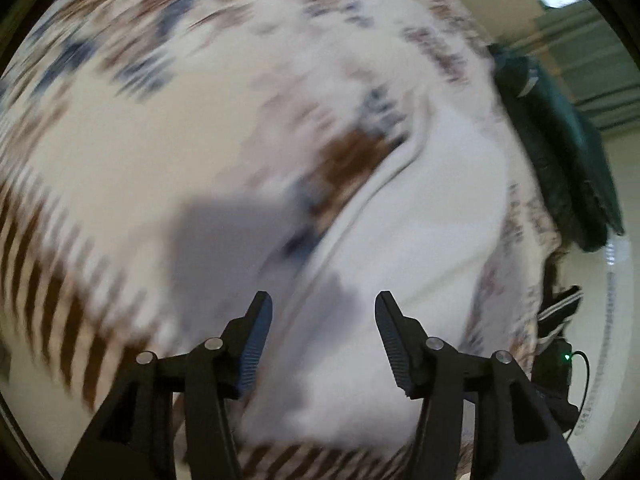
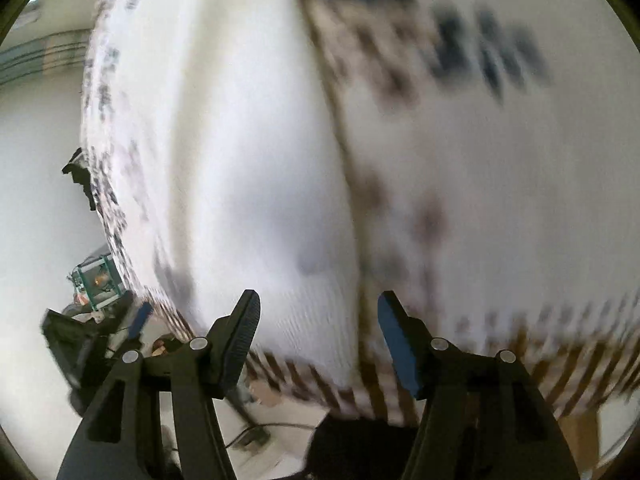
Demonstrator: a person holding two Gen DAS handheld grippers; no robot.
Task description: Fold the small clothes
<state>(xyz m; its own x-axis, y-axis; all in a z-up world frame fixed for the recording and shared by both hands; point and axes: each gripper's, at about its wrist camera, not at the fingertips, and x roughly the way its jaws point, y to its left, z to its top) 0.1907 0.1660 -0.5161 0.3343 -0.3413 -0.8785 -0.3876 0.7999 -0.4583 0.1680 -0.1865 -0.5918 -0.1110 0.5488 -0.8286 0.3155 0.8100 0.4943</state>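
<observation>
A plain white garment (image 1: 420, 208) lies on a white cloth patterned with brown and blue marks (image 1: 132, 120); both views are motion-blurred. My left gripper (image 1: 323, 312) is open and empty, its fingers just above the garment's folded edge. The garment also fills the middle of the right wrist view (image 2: 248, 160), lying on the same patterned cloth (image 2: 500, 200). My right gripper (image 2: 318, 312) is open and empty, above the garment's near edge.
A dark green garment (image 1: 560, 140) lies at the cloth's far right edge, with a dark striped item (image 1: 558, 310) below it. A black device with a green light (image 1: 560, 364) sits nearby. Clutter and cables (image 2: 96, 280) lie at the left.
</observation>
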